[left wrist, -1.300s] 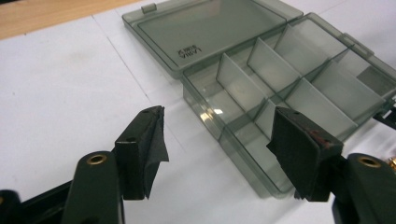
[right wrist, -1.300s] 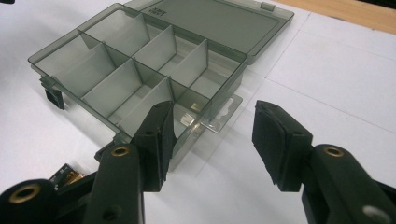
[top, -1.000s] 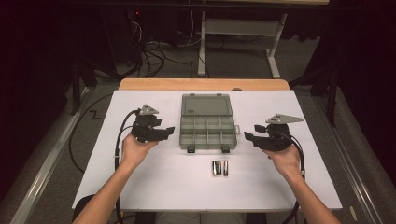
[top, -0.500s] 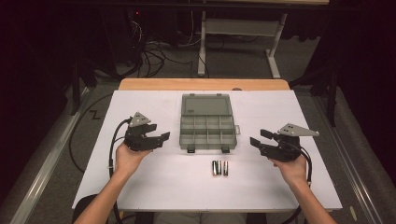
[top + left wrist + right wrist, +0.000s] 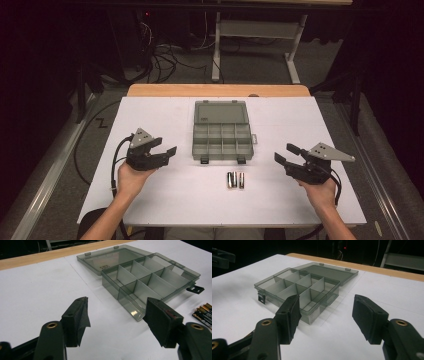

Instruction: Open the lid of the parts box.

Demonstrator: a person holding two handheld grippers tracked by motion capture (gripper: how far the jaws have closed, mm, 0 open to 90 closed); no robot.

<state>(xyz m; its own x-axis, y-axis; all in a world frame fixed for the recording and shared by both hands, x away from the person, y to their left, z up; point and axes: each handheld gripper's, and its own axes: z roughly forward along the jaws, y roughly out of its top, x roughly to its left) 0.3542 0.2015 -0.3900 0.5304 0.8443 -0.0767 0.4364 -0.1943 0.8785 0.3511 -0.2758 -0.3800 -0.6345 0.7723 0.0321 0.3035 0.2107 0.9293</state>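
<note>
The box (image 5: 222,131) sits in the centre of the high view, its lid folded flat toward the top of the frame and its compartments empty as far as can be seen. Two batteries (image 5: 235,179) lie side by side on the white table (image 5: 165,200), just below the box's lower right corner and apart from it.

The left gripper (image 5: 169,151) is at the left of the frame, level with the box's lower edge; its jaws stand wide apart with nothing between them. The right gripper (image 5: 283,154) mirrors it at the right; its jaws have just been opening and also hold nothing.

In the left gripper view the box (image 5: 150,277) fills the upper right and the batteries (image 5: 203,312) peek in at the right edge.

Judged from this, the work looks barely begun: the box is open and ready, but no battery has been lifted or placed. Left to do, presumably: pick up each battery, drop it into a compartment, perhaps shut the lid.
</note>
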